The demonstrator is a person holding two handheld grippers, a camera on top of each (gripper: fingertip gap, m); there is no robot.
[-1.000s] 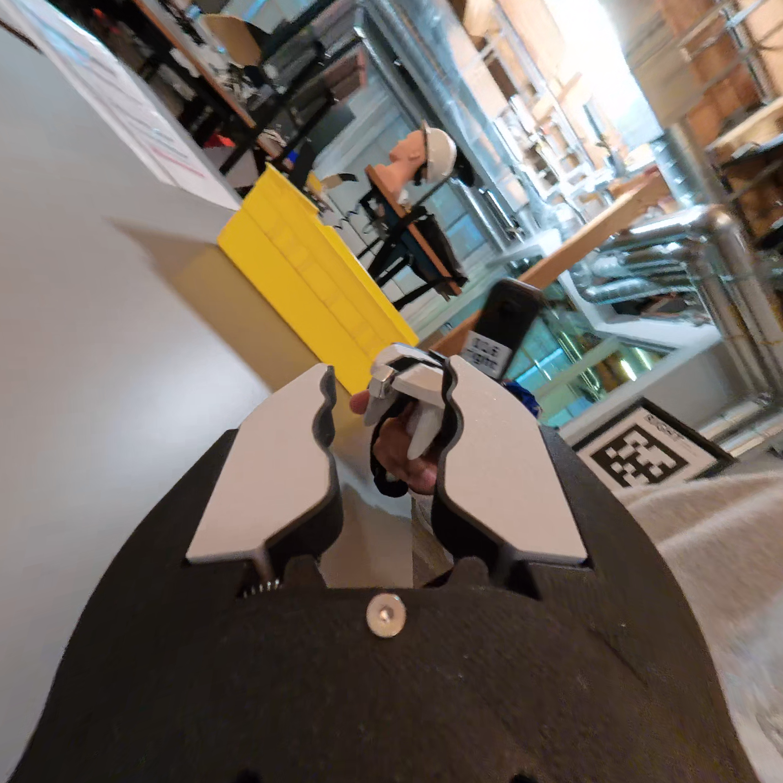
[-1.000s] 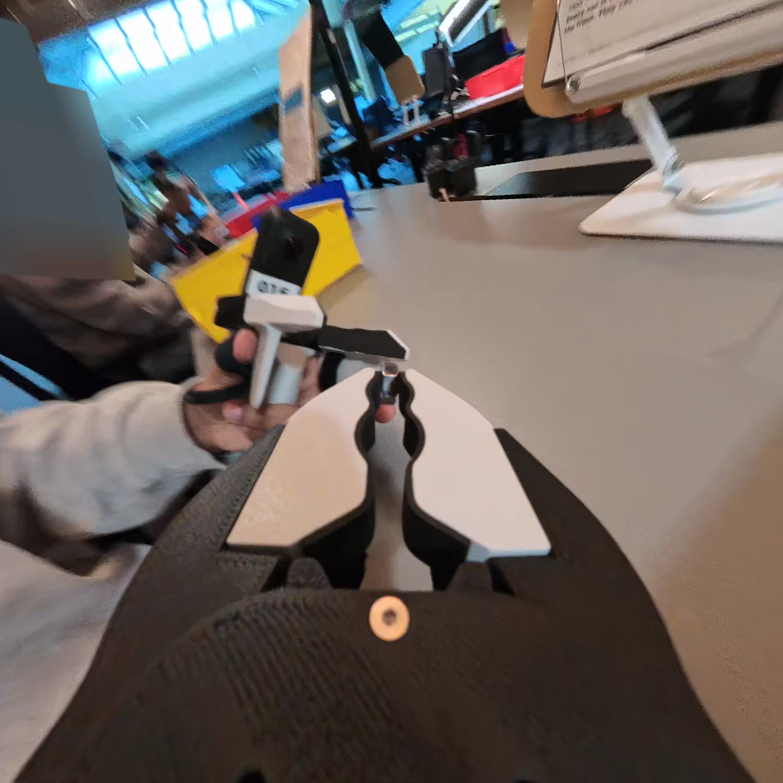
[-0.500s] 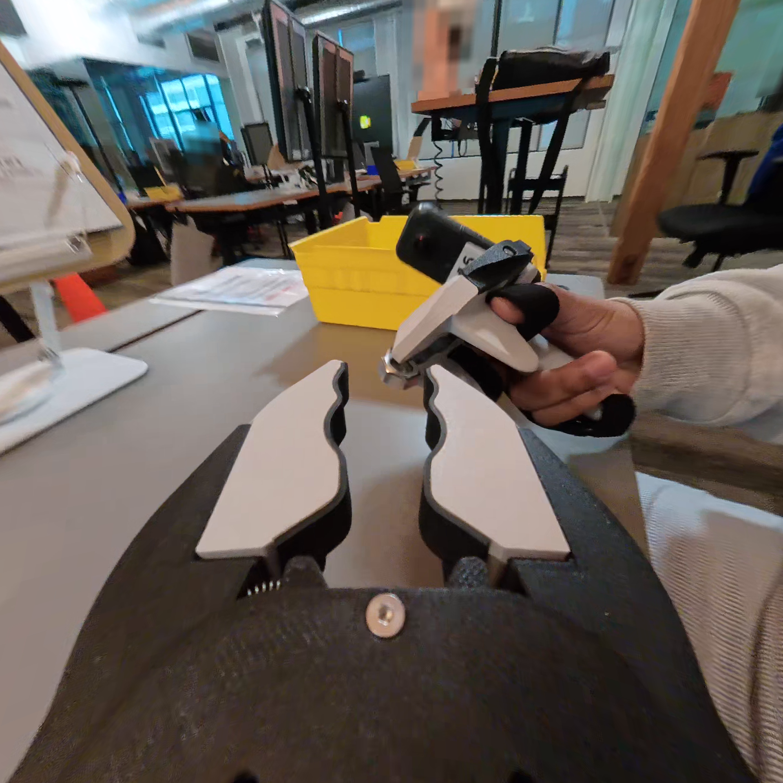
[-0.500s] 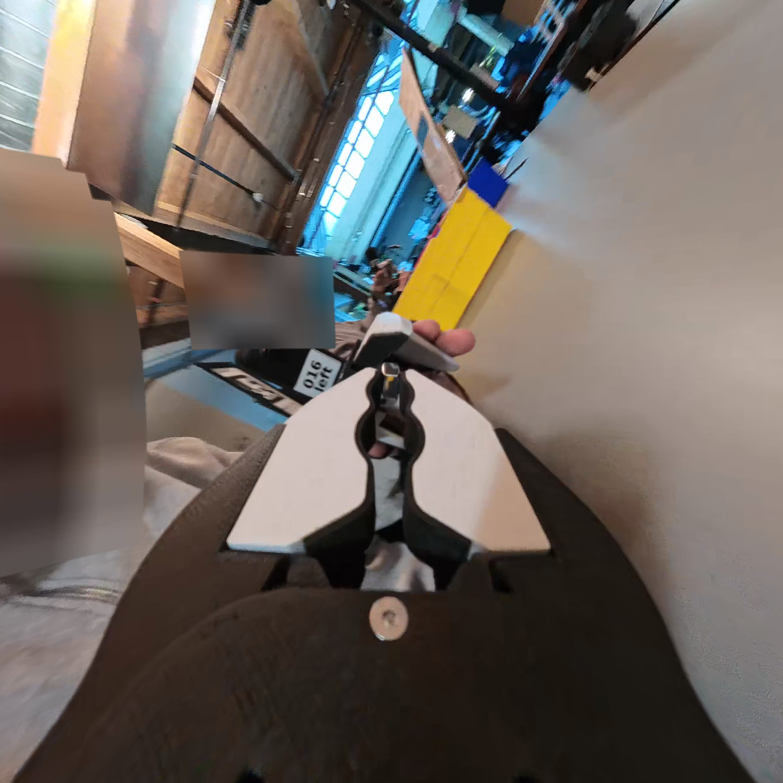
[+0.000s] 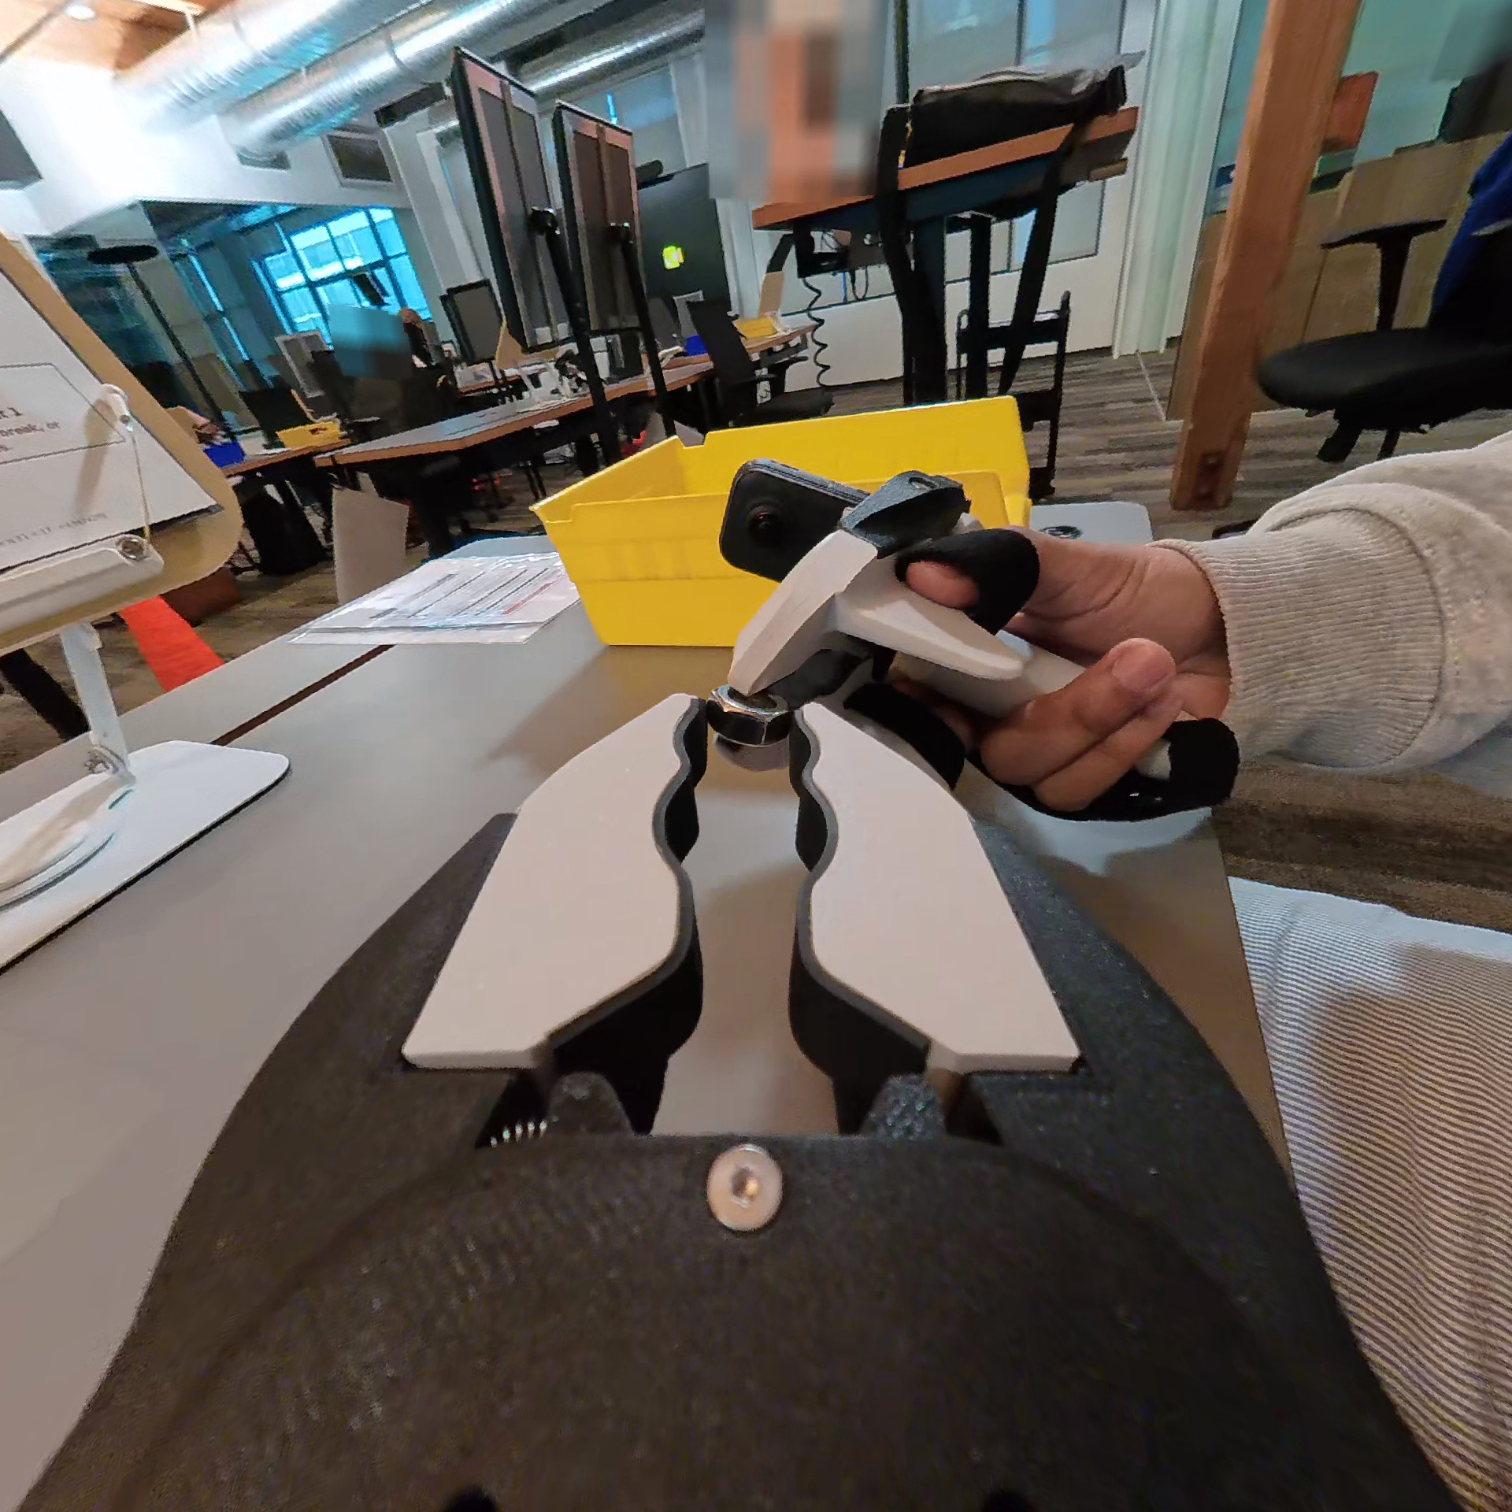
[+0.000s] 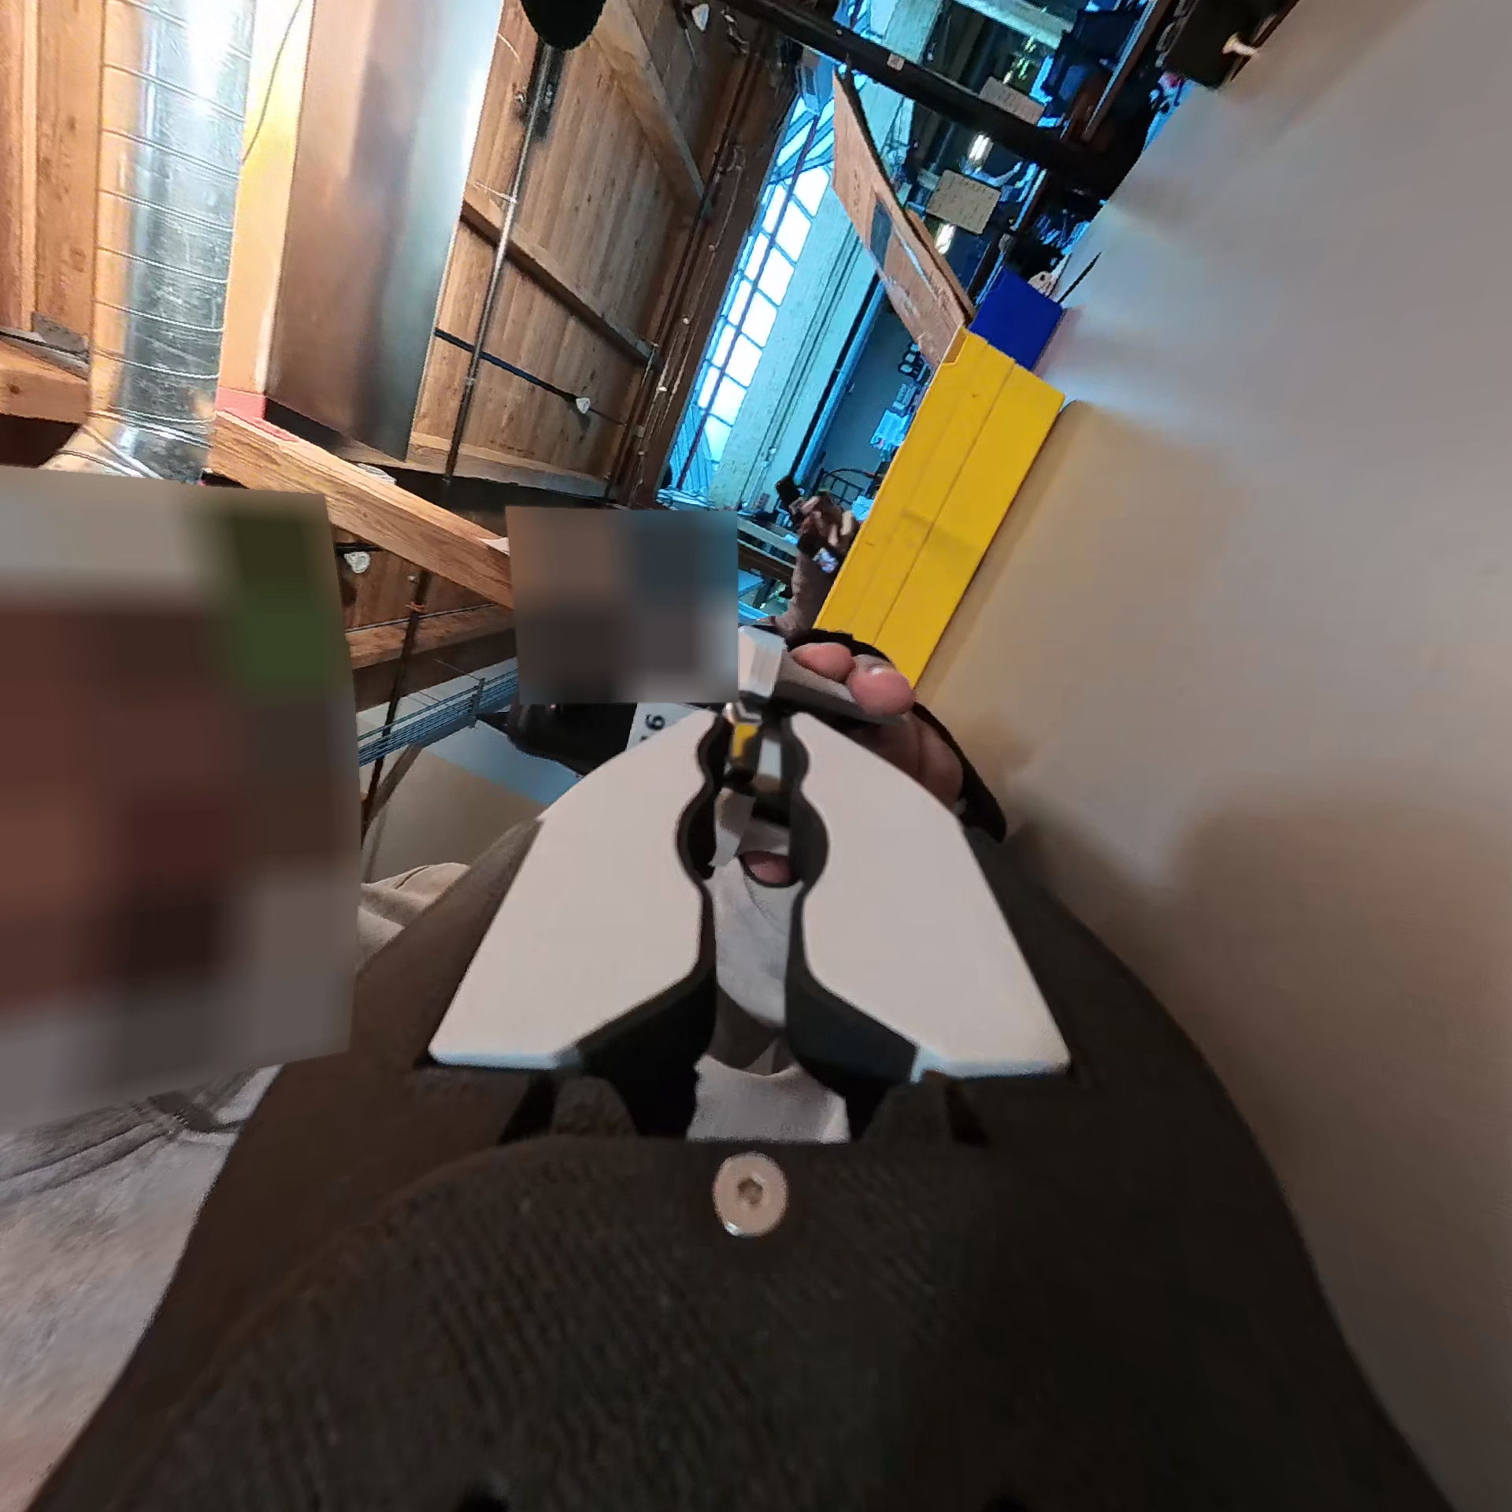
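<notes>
**Two grippers meet over one nut**

Office with desks, monitors (image 5: 564, 221) and chairs fills the background. Up close is a grey table (image 5: 327, 777). A yellow bin (image 5: 654, 564) stands at its far end, with a printed sheet (image 5: 458, 597) just beside it. A white sign stand (image 5: 123, 785) is at the left edge.

The left gripper (image 5: 746, 728) points level across the table. A steel nut (image 5: 744, 722) sits between its fingertips, above the surface. The fingers are partly apart and flank the nut closely. One tip seems to touch it. Whether they truly clamp it cannot be told.

The right gripper (image 6: 750, 740) comes in from the right, held by a hand (image 5: 1096, 654) in a pale knit sleeve. It is rolled onto its side, so the table stands like a wall in its own view. Its fingers are nearly closed, and a small shiny metal piece is pinched at their tips. This is most likely the same nut.

Half a second ago the left fingers stood wider, with the nut just beyond their tips. Now they have narrowed and the nut lies between them. A second ago the left view was tilted; it is now level.
</notes>
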